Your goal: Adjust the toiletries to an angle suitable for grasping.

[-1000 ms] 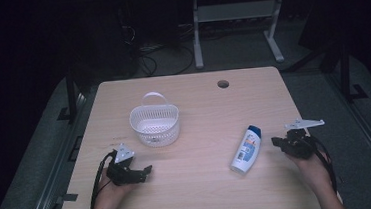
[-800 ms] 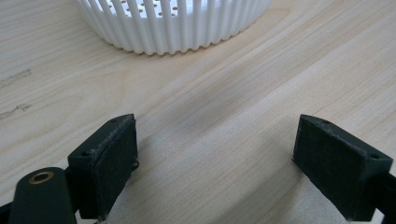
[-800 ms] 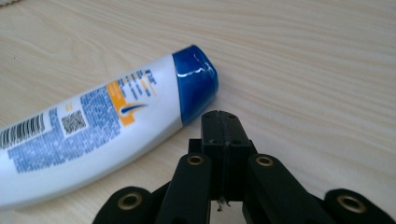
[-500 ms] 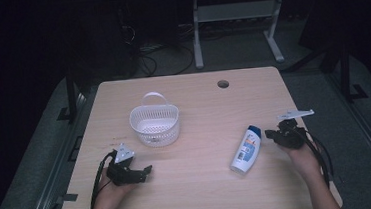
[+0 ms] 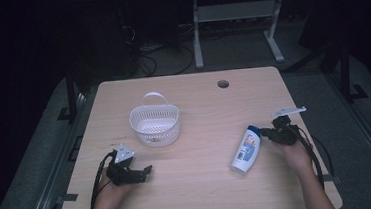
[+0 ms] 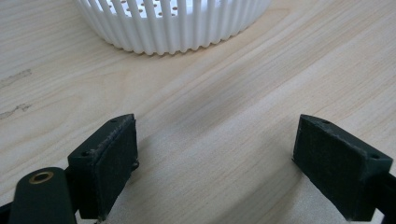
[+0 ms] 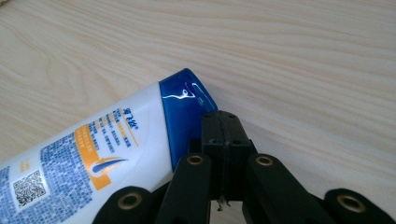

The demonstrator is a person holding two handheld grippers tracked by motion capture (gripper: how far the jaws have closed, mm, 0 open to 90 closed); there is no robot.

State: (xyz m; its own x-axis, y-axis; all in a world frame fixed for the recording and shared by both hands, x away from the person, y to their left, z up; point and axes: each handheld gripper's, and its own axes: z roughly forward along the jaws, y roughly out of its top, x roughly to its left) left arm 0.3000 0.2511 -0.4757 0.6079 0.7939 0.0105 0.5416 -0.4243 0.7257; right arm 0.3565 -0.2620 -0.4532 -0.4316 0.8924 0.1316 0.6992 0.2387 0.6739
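A white shampoo bottle [image 5: 244,151] with a blue cap [image 7: 183,106] lies on its side on the wooden table [image 5: 199,108], right of centre. My right gripper [image 5: 267,134] is shut, its jaws pressed together with nothing between them. In the right gripper view its tip [image 7: 224,127] sits right at the cap's edge; whether it touches I cannot tell. A white slatted basket [image 5: 155,123] with a handle stands left of centre. My left gripper [image 5: 146,172] rests open on the table in front of the basket [image 6: 177,23], with bare wood between its pads [image 6: 112,163].
A round cable hole [image 5: 223,84] is near the table's far edge. Behind the table stand a metal frame [image 5: 237,25] and cables on a dark floor. Bare wood lies between the basket and the bottle.
My right hand has moved left across the table, bringing the shut gripper up to the bottle's cap. The left hand, the basket and the bottle have stayed where they were.
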